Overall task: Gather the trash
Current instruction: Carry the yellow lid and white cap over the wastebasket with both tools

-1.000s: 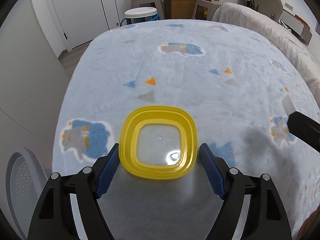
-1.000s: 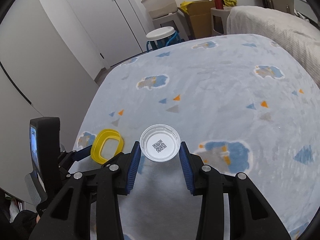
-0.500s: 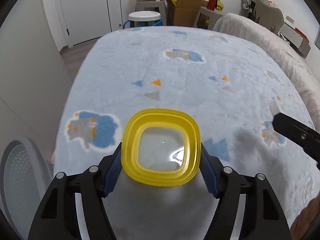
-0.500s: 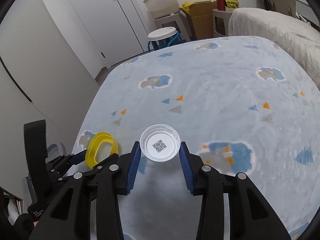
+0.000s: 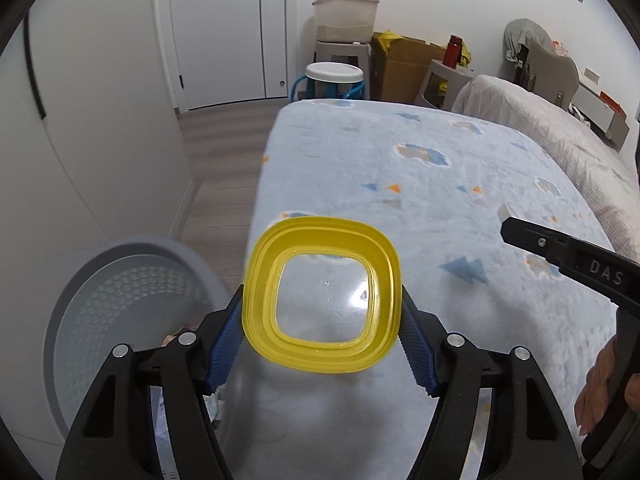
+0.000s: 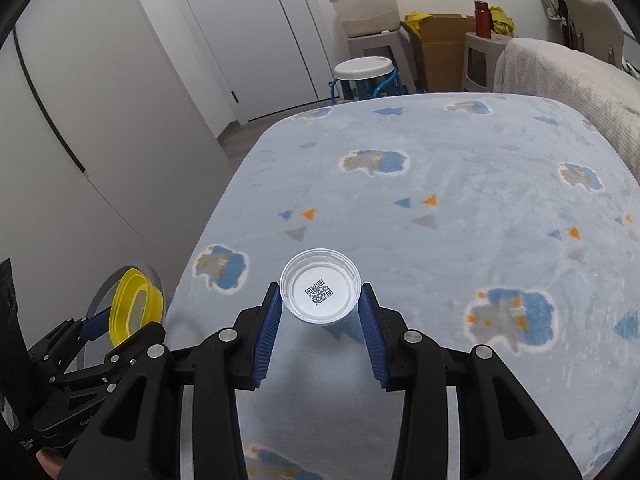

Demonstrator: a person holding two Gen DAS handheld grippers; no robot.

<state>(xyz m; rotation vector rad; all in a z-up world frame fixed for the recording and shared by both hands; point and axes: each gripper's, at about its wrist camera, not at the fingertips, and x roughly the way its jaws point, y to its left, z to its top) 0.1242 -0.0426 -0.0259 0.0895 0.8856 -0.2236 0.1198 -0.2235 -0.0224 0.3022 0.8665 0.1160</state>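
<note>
Beside the bin (image 5: 132, 320), left claw (image 5: 322, 344) pinches the yellow lid (image 5: 322, 300) edgewise and could drop it short; right claw (image 6: 320, 320) squeezes a slippery plastic cup (image 6: 320, 290).

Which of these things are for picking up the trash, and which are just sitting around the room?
For the job:
- yellow lid, held in the left gripper
- clear cup, held in the right gripper
- grey bin beside the bed

Just lying about:
- cardboard box
- red bottle
- white stool
- storage tub
- blanket
</note>
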